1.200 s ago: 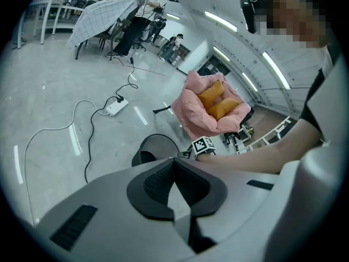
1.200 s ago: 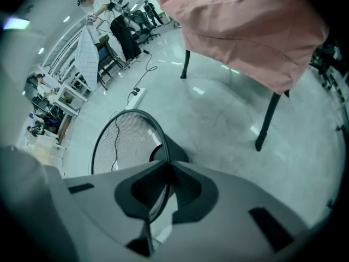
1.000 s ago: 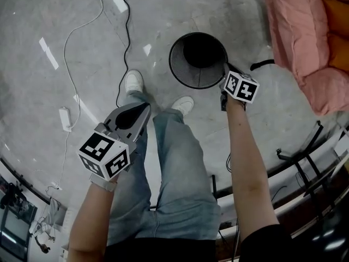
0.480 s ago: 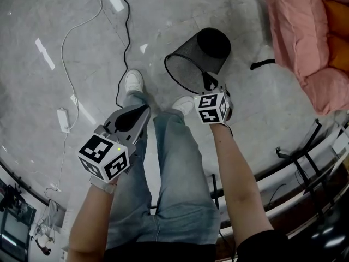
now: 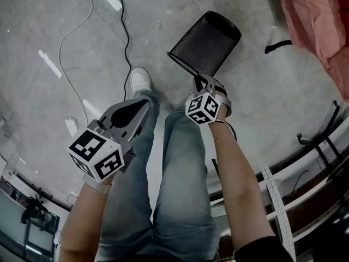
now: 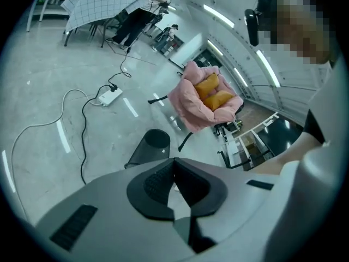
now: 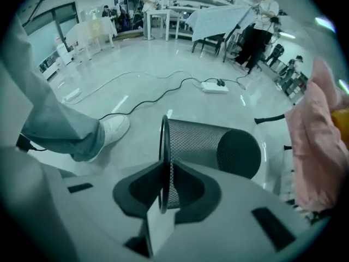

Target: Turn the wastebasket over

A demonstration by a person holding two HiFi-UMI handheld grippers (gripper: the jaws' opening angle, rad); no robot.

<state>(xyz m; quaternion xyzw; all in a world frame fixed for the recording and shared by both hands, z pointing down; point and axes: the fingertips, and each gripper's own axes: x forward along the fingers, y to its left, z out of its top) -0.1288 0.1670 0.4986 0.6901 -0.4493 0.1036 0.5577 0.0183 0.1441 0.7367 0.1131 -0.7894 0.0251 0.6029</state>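
Head view, wastebasket (image 5: 210, 40) tipped, base pointing away

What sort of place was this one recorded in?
Probably a large indoor hall or lab workspace: a polished concrete floor, a power strip with cables trailing across it, and cloth-covered tables with people standing by.

One black wire-mesh wastebasket (image 5: 210, 40), its rim between the fingers of the right gripper (image 7: 165, 168), which have just been opening. Beyond the fingers: one white power strip (image 7: 215, 86), one black cable (image 5: 127, 42), one white cable (image 5: 90, 7), one white shoe (image 5: 139, 81), and one pink padded seat (image 6: 188, 105) holding two orange cushions (image 6: 207, 85).
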